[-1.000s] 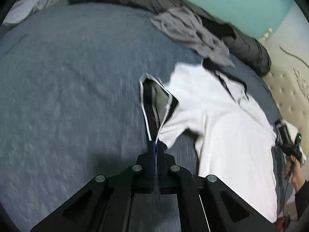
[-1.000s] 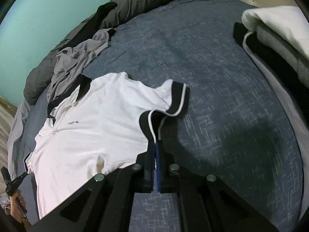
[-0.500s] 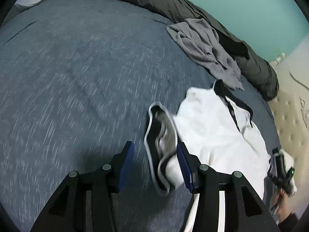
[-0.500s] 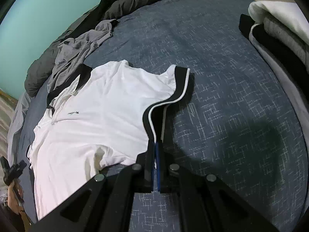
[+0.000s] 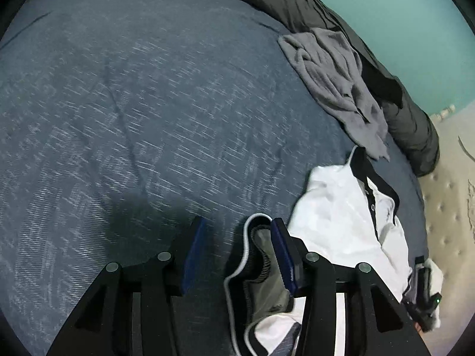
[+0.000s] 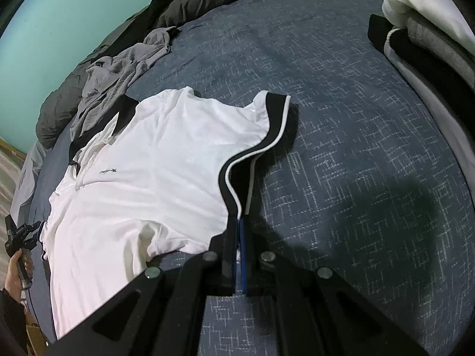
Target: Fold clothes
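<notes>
Our left gripper has its jaws apart, the black-trimmed sleeve cuff lying loose between them against the right-hand finger. Our right gripper is closed on the other sleeve's trim, with the white polo shirt spread flat on the blue bedspread ahead-left of it. The shirt's long axis runs across both tools, so we're at both sleeves.

Below the left gripper, the white polo shirt runs off the frame's bottom edge. Left of the right gripper, the shirt's hem is likewise cut off.
</notes>
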Available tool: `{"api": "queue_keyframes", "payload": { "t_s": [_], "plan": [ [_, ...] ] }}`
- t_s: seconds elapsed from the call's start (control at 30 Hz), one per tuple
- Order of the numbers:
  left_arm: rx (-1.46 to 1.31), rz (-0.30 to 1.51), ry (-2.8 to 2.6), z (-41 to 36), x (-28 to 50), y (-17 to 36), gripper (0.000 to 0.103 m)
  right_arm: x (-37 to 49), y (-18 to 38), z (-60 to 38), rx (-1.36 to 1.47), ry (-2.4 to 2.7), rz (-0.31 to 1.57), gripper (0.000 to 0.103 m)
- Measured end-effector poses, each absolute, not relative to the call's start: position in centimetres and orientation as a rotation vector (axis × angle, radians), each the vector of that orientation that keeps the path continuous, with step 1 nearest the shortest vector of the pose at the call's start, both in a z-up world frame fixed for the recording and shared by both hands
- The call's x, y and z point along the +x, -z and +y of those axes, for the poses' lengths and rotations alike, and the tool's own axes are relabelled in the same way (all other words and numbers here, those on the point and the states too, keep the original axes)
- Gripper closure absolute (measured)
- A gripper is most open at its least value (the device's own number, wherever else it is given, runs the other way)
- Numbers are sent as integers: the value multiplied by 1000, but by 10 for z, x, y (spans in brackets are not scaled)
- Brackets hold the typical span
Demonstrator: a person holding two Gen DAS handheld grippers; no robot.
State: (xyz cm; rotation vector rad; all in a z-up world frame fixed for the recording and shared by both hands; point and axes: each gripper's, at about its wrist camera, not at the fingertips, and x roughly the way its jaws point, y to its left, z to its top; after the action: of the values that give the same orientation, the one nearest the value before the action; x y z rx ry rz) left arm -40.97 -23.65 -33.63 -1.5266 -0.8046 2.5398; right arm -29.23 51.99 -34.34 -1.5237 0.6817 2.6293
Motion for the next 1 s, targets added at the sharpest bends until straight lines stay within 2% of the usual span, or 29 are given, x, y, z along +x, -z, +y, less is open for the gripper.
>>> {"api": "queue_keyframes", "payload": {
  "t_s": [0.03, 0.07, 0.13, 0.5, 0.87, 0.9, 1.0],
  "plan": [
    [-1527, -785, -2533, -233, -411, 336, 70, -292, 344, 520, -1524, -2627, 682, 102],
    [-1532, -763, -2527, -230, -412, 337, 89, -292, 345, 520, -1524, -2626, 683, 102],
    [-1528, -740, -2525, -227, -412, 336, 101, -293, 346, 520, -1525, -2622, 683, 102],
    [-1232, -592, -2731, -238, -359, 276, 102, -289, 340, 522, -1502, -2634, 683, 102],
    [-1359, -535, -2693, -244, -347, 307, 100, -289, 340, 519, -1513, -2615, 706, 102],
    [-1376, -533, -2685, -243, -348, 311, 100, -289, 339, 519, -1514, -2619, 700, 102],
    [-1400, -532, -2668, -243, -349, 317, 88, -289, 336, 520, -1516, -2629, 680, 102]
  ]
}}
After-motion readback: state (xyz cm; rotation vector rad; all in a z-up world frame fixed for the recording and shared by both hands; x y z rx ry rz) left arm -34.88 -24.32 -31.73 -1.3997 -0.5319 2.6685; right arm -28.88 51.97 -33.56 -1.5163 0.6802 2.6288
